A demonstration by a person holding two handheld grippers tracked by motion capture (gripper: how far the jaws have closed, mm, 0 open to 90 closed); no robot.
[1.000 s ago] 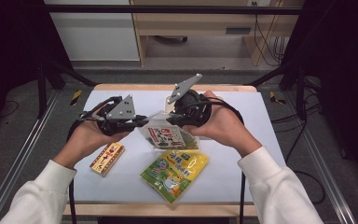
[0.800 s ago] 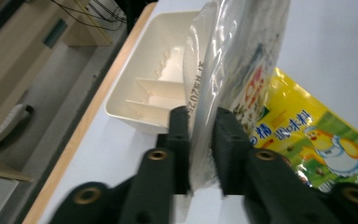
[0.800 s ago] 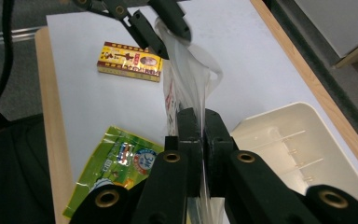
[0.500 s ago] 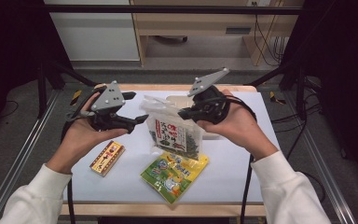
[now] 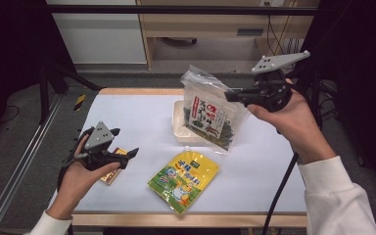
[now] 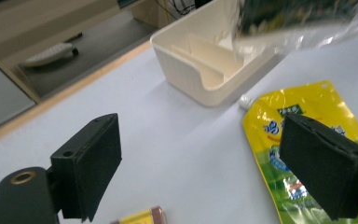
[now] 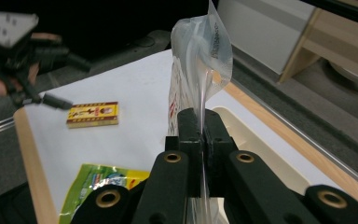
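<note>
Nearest the tabletop [image 5: 142,117] front edge: yellow pouch [image 5: 183,180] lies flat, untouched. Left of it, left gripper [image 5: 129,155] sits low over the small yellow box [image 5: 111,171]; jaws have just been opening and stand wide apart, nothing between them; in the left gripper view the pouch shows behind the right pad and the box's end at the bottom edge. Mid tabletop: cream tray [image 5: 180,128], open side up, looks empty from the left gripper view. Farther and higher: right gripper [image 5: 231,95] has its jaws clamped on the clear edge of the seaweed bag [image 5: 210,115], which hangs in the air over the tray, its lower corner reaching past the tray toward the pouch. In the right gripper view the film runs up between the shut pads. Step in hand, as I read it: drop the bag into the tray. To do it well: keep the pinch until the bag's bottom is inside the tray walls, lower straight, tilt so the long side lies along the tray, then release. Grip is on thin film only, so no fast swings or it may slip out. Bag looks wider than the tray opening, so it may rest on the rim. Left gripper is free to take the box or pouch next.
</note>
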